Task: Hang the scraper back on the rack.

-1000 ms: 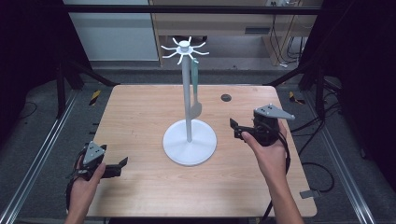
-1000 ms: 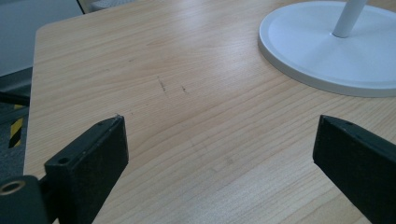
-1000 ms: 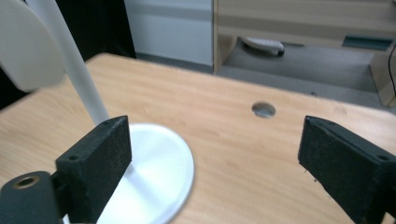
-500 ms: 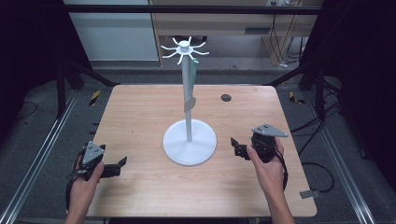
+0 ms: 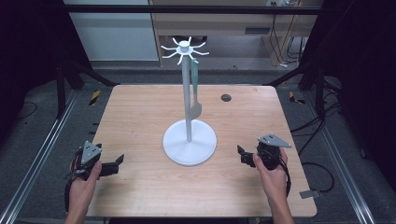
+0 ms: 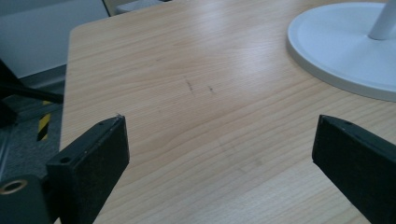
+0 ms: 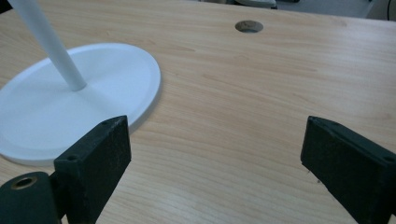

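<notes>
A white stand with a round base rises from the middle of the wooden table; its top carries several radial hooks. A grey-green spatula hangs from one hook beside the pole. My left gripper rests low at the table's near left, open, with bare wood between its jaws. My right gripper sits near the table's front right, just right of the base, open and holding nothing.
A small round hole lies in the tabletop behind the right gripper, also seen in the right gripper view. Metal frame rails run along both sides of the table, with cables on the floor at right.
My right gripper has drawn back from beside the stand toward the table's near right and lower. The left gripper has stayed put.
</notes>
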